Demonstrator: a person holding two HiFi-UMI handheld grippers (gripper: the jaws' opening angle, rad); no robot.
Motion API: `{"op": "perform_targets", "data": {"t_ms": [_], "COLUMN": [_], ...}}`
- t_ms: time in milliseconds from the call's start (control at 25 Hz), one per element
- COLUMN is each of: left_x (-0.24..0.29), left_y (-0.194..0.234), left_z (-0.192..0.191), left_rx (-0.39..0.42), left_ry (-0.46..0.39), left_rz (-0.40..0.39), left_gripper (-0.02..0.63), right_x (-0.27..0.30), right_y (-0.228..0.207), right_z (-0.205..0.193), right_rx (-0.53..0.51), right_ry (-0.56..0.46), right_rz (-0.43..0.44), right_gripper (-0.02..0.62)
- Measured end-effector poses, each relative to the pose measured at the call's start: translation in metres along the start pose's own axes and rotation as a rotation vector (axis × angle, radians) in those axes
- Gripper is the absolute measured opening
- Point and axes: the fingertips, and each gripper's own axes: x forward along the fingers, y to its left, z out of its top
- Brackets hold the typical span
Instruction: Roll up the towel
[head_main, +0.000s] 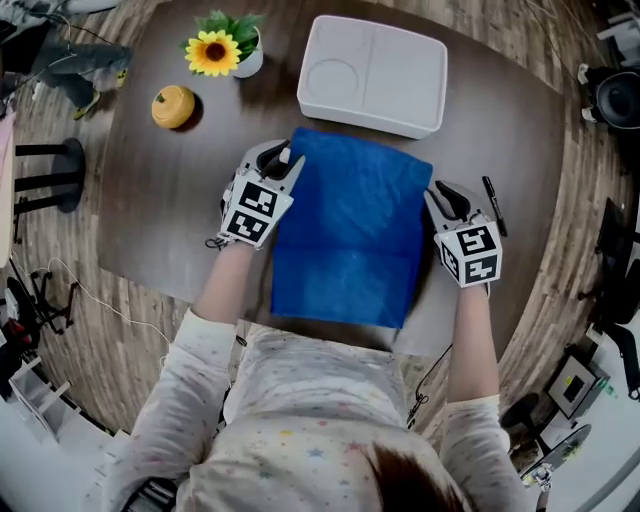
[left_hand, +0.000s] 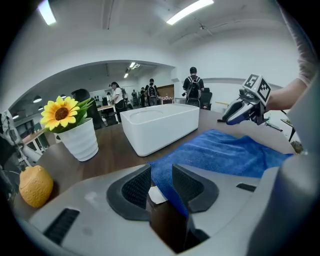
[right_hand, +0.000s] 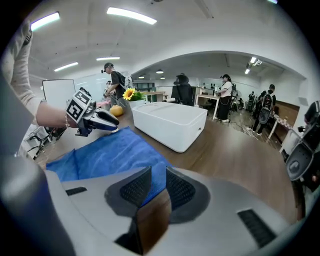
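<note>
A blue towel (head_main: 350, 235) lies spread on the brown table (head_main: 140, 200), its near edge at the table's front. My left gripper (head_main: 284, 160) is at the towel's far left corner. In the left gripper view the gripper (left_hand: 161, 176) has its pads closed on that corner, with a white tag showing in the gap. My right gripper (head_main: 443, 196) is at the far right edge of the towel. In the right gripper view blue cloth (right_hand: 105, 152) runs between its narrow jaws (right_hand: 158, 176). Each gripper shows in the other's view, the right (left_hand: 246, 107) and the left (right_hand: 92, 120).
A white rectangular tray (head_main: 372, 75) stands just beyond the towel. A potted sunflower (head_main: 225, 48) and an orange fruit (head_main: 173, 106) sit at the far left. A black pen (head_main: 494, 206) lies right of my right gripper. People stand in the room behind.
</note>
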Motion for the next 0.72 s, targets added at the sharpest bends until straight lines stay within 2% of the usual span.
{"op": "perform_targets", "data": {"t_ms": [440,720], "left_x": [0.023,0.038], "left_y": [0.017,0.031], "left_z": [-0.001,-0.003], "left_rx": [-0.061,-0.069], "left_ry": [0.019,0.078], "left_rz": [0.061,0.092], "left_gripper": [0.123,0.121], "right_x": [0.043,0.054], "right_y": [-0.028,-0.027], "right_z": [-0.003,-0.007], "right_rx": [0.077,0.058], "right_ry": [0.015,0.064], "right_rz": [0.003,0.021], "right_gripper": [0.127,0.121]}}
